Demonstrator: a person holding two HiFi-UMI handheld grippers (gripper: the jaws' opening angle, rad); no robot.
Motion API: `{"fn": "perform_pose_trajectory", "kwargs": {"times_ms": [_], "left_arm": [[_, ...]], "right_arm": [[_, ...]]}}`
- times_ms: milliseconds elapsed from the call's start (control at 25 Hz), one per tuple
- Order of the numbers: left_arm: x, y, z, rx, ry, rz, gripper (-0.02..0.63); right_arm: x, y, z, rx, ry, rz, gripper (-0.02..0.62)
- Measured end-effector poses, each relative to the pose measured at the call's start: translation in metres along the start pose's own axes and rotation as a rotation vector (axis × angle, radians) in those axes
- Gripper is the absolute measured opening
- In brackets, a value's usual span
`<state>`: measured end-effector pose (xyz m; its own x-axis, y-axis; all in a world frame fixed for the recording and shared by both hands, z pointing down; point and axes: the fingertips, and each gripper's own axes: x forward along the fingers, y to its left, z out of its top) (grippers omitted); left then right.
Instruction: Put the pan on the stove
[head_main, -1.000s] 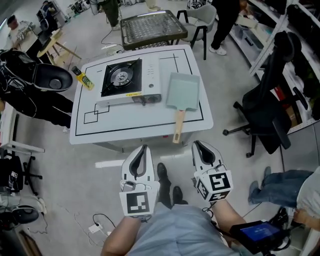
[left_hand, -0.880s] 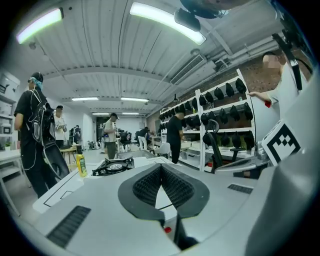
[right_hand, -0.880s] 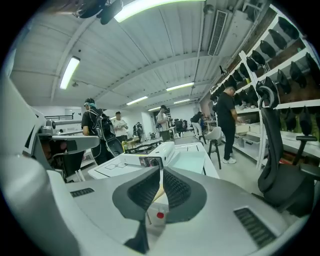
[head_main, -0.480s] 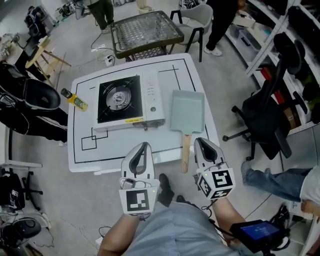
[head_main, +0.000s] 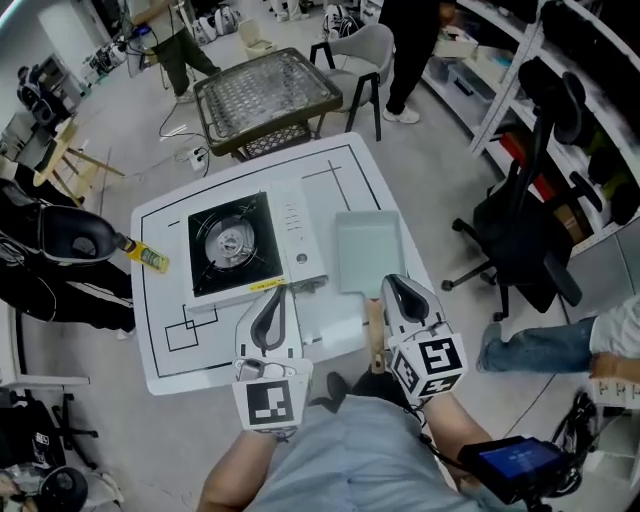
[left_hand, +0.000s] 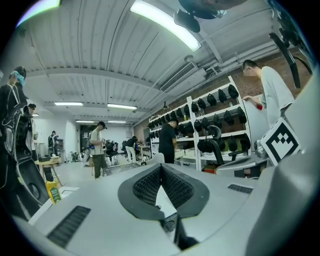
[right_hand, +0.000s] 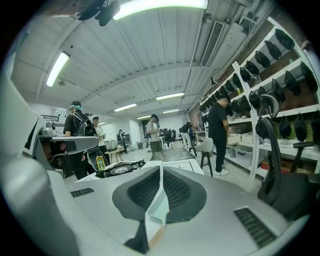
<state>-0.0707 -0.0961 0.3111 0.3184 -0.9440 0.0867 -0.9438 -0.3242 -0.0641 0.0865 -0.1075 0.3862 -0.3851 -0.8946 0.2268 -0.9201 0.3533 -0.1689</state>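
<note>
Both claws are pressed together and pinch nothing. The left gripper (head_main: 276, 292) hangs over the stove's (head_main: 232, 245) near edge, the right gripper (head_main: 391, 284) over the root of the pan's wooden handle (head_main: 376, 340). The pan (head_main: 366, 250) lies flat on the table (head_main: 330, 180) at 3 o'clock of the stove, handle toward 6 o'clock. The handle's end seems to overhang the table edge, though the gripper hides part of it. Coming down unopened could shove the pan off, and a grip far out might let it droop onto the burner grate.

Stove (head_main: 240, 247) on table (head_main: 330, 180); pan (head_main: 366, 255) just right of stove; bottle (head_main: 146, 257) at table's left edge.
</note>
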Motion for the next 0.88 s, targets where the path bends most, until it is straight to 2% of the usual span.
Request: {"fn": "perform_pose_trajectory", "kwargs": {"times_ms": [200, 480, 720, 880], "left_arm": [[0.011, -0.004, -0.011, -0.009, 0.025, -0.027, 0.018], [0.028, -0.015, -0.050, -0.030, 0.123, -0.062, 0.018], [0.046, -0.032, -0.107, -0.051, 0.244, -0.082, 0.018], [0.053, -0.043, -0.128, -0.049, 0.292, -0.090, 0.018]], "right_arm": [[0.002, -0.011, -0.013, 0.018, 0.034, -0.023, 0.051], [0.002, -0.027, -0.061, 0.111, 0.144, -0.021, 0.052], [-0.001, -0.036, -0.110, 0.243, 0.221, 0.023, 0.052], [-0.005, -0.038, -0.126, 0.326, 0.260, 0.072, 0.052]]}}
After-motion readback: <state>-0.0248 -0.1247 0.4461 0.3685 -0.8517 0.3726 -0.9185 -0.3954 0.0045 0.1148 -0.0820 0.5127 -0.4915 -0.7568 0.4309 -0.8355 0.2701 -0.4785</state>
